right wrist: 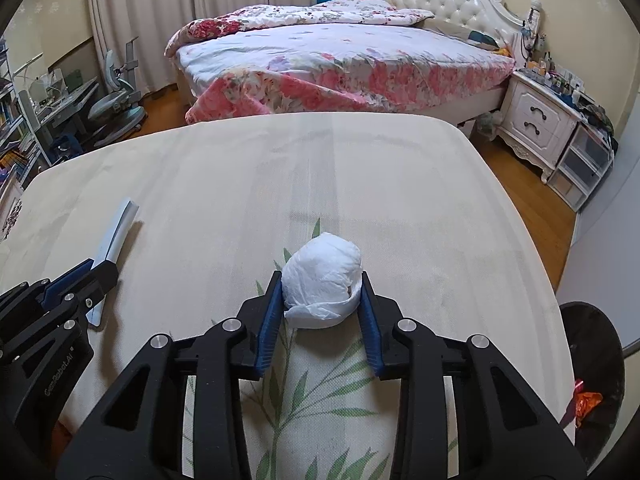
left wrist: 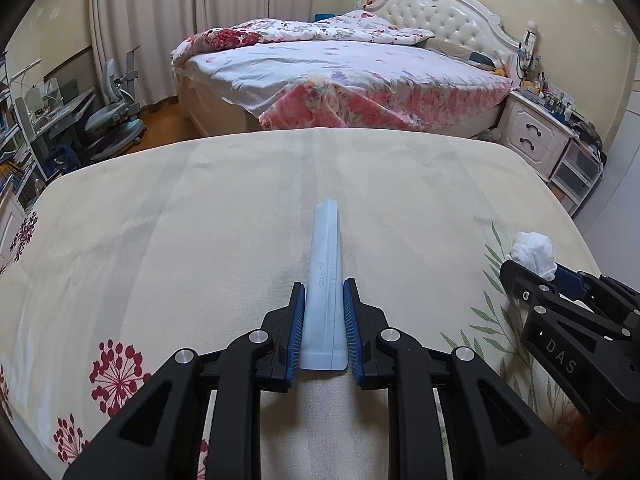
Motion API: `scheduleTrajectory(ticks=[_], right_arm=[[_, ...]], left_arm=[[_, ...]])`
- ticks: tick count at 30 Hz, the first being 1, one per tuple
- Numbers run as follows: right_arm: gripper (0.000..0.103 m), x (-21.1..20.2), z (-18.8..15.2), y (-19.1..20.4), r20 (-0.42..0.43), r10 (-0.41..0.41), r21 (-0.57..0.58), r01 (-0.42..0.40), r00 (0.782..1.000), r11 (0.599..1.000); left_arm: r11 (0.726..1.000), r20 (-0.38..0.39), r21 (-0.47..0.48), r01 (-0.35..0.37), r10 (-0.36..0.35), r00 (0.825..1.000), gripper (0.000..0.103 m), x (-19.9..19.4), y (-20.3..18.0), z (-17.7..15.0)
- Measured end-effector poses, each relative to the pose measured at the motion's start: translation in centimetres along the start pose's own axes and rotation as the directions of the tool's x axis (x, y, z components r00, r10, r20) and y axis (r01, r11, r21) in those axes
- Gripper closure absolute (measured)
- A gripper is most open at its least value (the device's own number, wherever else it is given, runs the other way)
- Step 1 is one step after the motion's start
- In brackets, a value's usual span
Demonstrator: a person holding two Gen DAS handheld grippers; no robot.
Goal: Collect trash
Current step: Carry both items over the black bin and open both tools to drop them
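Note:
A long pale blue wrapper lies on the cream cloth-covered table. My left gripper is shut on the wrapper, one blue pad against each side of it. The wrapper also shows in the right wrist view, sticking out past the left gripper. A crumpled white tissue ball sits between the fingers of my right gripper, which is shut on it. In the left wrist view the tissue shows at the right gripper's tip.
A black trash bin with an orange scrap inside stands at the table's right side. Beyond the table's far edge are a bed, a white nightstand and a desk with chair.

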State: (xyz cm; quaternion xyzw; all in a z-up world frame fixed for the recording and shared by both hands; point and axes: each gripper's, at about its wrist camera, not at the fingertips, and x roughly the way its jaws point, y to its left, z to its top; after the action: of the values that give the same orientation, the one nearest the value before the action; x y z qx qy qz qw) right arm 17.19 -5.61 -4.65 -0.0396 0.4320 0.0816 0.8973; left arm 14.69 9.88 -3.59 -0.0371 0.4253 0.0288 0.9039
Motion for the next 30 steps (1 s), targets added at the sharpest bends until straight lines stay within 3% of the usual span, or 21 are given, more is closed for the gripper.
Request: scheduleTrajectory(ticks=[15, 30], right_arm=[[0.068, -4.3, -5.0, -1.1, 0.017, 0.006, 0.004, -0.006, 1.0, 1.0], [0.068, -7.9, -9.1, -5.8, 0.04, -0.025, 0.085, 0.021, 0.999, 0.996]], left_arm=[[0.997, 0.004, 0.035, 0.069, -0.069, 0.998, 0.082, -2.9, -2.4, -3.6], [0.98, 0.02, 0.109, 0.166, -0.169, 0.985, 0.082, -5.6, -6.6, -7.0]])
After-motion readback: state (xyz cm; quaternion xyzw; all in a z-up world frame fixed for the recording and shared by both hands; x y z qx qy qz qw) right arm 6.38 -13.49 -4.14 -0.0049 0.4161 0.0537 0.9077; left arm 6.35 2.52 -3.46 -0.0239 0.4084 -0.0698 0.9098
